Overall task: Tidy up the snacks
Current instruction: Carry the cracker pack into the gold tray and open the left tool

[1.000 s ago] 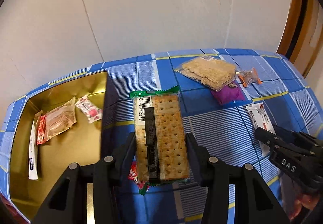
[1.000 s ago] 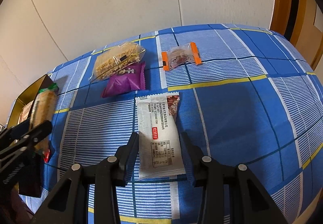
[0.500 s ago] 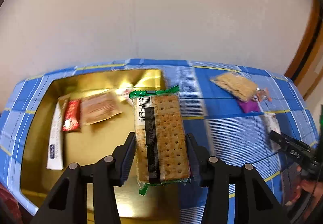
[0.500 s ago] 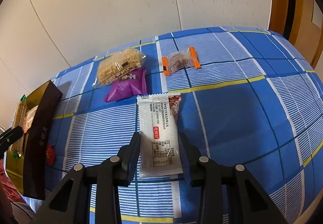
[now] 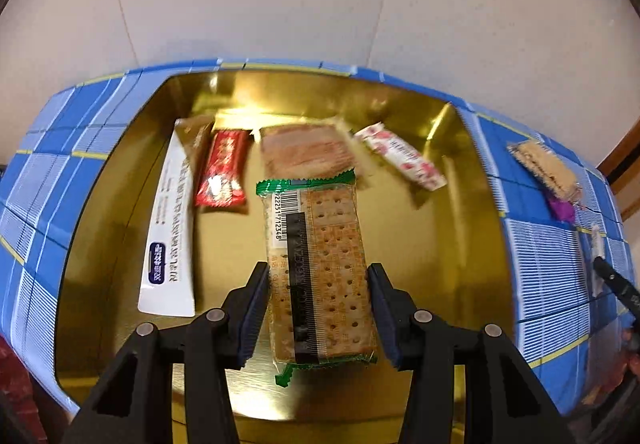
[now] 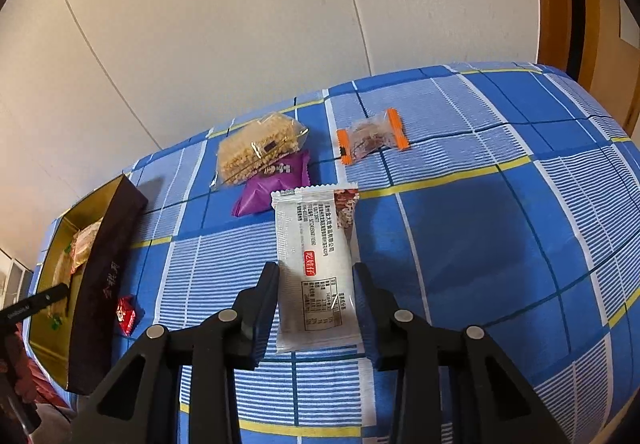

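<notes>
My left gripper (image 5: 316, 308) is shut on a green-edged cracker packet (image 5: 320, 272) and holds it over the open gold tin (image 5: 472, 244). The tin holds a long white packet (image 5: 170, 228), a red packet (image 5: 222, 171), a brown packet (image 5: 304, 149) and a pink-patterned one (image 5: 400, 157). My right gripper (image 6: 316, 308) is open, its fingers on either side of a white snack packet (image 6: 316, 264) lying on the blue checked cloth (image 6: 480, 224). The tin (image 6: 104, 268) is at the left in the right wrist view.
On the cloth lie a clear bag of beige snacks (image 6: 256, 147), a purple packet (image 6: 272, 183), an orange-ended clear packet (image 6: 372, 137) and a small red candy (image 6: 128, 314) beside the tin. A wall runs behind; a wooden door frame (image 6: 560, 3) stands at the right.
My left gripper has carried the cracker packet leftward from over the cloth to over the tin's middle. My right gripper has barely moved, its fingers still astride the white packet.
</notes>
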A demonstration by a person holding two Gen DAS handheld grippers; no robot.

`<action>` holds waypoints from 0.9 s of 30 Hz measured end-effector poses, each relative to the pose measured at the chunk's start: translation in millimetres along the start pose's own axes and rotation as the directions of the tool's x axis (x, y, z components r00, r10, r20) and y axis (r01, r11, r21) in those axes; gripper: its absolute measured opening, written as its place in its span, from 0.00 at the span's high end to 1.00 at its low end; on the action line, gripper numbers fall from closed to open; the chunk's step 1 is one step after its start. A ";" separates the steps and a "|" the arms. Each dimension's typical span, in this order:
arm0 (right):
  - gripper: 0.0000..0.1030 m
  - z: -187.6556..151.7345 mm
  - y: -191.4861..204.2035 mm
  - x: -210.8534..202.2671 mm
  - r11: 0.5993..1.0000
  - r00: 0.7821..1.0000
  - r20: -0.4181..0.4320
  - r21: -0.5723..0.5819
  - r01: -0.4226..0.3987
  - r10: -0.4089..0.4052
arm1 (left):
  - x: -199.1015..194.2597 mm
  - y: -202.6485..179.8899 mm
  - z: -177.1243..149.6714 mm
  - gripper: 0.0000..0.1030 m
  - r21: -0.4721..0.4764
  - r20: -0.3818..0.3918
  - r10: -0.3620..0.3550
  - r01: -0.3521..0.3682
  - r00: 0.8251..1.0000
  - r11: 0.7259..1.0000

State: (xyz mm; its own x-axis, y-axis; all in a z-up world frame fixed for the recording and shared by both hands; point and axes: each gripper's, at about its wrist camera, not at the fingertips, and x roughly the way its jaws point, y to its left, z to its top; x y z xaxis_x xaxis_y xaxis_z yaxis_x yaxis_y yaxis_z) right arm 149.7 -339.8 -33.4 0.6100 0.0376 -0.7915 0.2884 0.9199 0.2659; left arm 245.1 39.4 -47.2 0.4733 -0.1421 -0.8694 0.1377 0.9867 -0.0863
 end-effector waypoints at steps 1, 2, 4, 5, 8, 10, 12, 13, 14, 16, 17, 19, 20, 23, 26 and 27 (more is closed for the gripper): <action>0.64 0.5 -0.1 -1.0 1.000 1.000 0.007 0.003 0.000 0.000 | 2.4 3.7 -0.2 0.52 -0.007 -0.010 -0.004 0.003 1.000 1.000; 0.64 0.5 -0.6 -2.0 1.000 1.000 0.013 0.003 0.000 0.000 | 5.9 7.9 0.3 0.52 -0.012 -0.026 -0.012 0.012 1.000 1.000; 0.64 1.0 -0.5 -3.1 1.000 1.000 0.022 0.005 0.001 -0.001 | 15.2 12.8 2.3 0.52 -0.002 -0.054 -0.034 0.034 0.998 0.999; 0.64 1.5 -0.4 -3.3 1.000 1.000 0.024 0.006 -0.001 0.001 | 17.6 15.5 2.5 0.52 0.004 -0.058 -0.027 0.028 0.998 1.000; 0.64 2.3 -0.3 -5.9 1.000 0.999 0.041 0.013 -0.015 0.015 | 20.5 23.9 5.9 0.52 0.018 -0.060 -0.005 0.006 0.998 1.000; 0.64 3.0 0.2 -8.6 1.000 0.998 0.058 0.015 -0.019 0.018 | 21.1 31.2 8.1 0.52 0.015 -0.062 -0.008 0.009 0.998 1.000; 0.64 4.1 0.7 -11.7 1.000 0.997 0.078 0.016 -0.019 0.018 | 21.1 37.9 7.9 0.52 0.005 -0.055 -0.008 0.008 0.998 1.000; 0.64 4.5 0.9 -12.8 1.000 0.996 0.086 0.019 -0.021 0.019 | 21.6 40.8 6.9 0.52 0.008 -0.047 0.005 -0.005 0.999 1.000; 0.64 5.1 0.8 -14.0 0.999 0.995 0.094 0.024 -0.024 0.022 | 21.8 41.3 6.2 0.52 0.015 -0.038 0.025 -0.024 0.999 1.000; 0.64 5.8 1.6 -14.3 1.000 0.995 0.101 0.024 -0.019 0.017 | 21.2 43.7 1.3 0.52 0.031 -0.016 0.079 -0.078 0.997 0.996; 0.64 6.0 2.7 -13.4 1.000 0.995 0.100 0.021 -0.015 0.013 | 18.8 43.5 -0.8 0.52 0.034 -0.002 0.089 -0.088 0.996 0.996; 0.64 5.9 4.6 -12.2 1.000 0.995 0.099 0.015 -0.018 0.016 | 17.0 43.2 -4.2 0.48 0.036 0.015 0.121 -0.121 0.993 0.992; 0.64 5.7 6.6 -12.1 1.000 0.995 0.100 0.008 -0.021 0.020 | 15.5 41.6 -6.0 0.47 0.040 0.024 0.147 -0.148 0.989 0.988; 0.64 5.7 14.8 -12.9 0.999 0.993 0.112 -0.021 -0.029 0.032 | 1.6 34.3 -11.3 0.40 0.067 0.092 0.175 -0.182 0.980 0.981; 0.64 4.8 25.0 -15.9 0.997 0.989 0.133 -0.050 -0.051 0.057 | -13.3 32.2 -15.9 0.21 0.062 0.157 0.167 -0.179 0.973 0.982; 0.64 4.3 28.9 -17.0 0.996 0.988 0.140 -0.062 -0.062 0.070 | -19.2 32.4 -17.1 0.21 0.056 0.179 0.170 -0.183 0.969 0.982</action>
State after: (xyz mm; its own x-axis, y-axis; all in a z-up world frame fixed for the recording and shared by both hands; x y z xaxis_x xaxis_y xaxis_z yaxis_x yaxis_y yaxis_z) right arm 150.8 -315.5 -10.0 0.7258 0.0470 -0.6863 0.2040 0.9381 0.2800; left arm 225.6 75.5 -41.6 0.6382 0.0161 -0.7697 0.0974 0.9901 0.1014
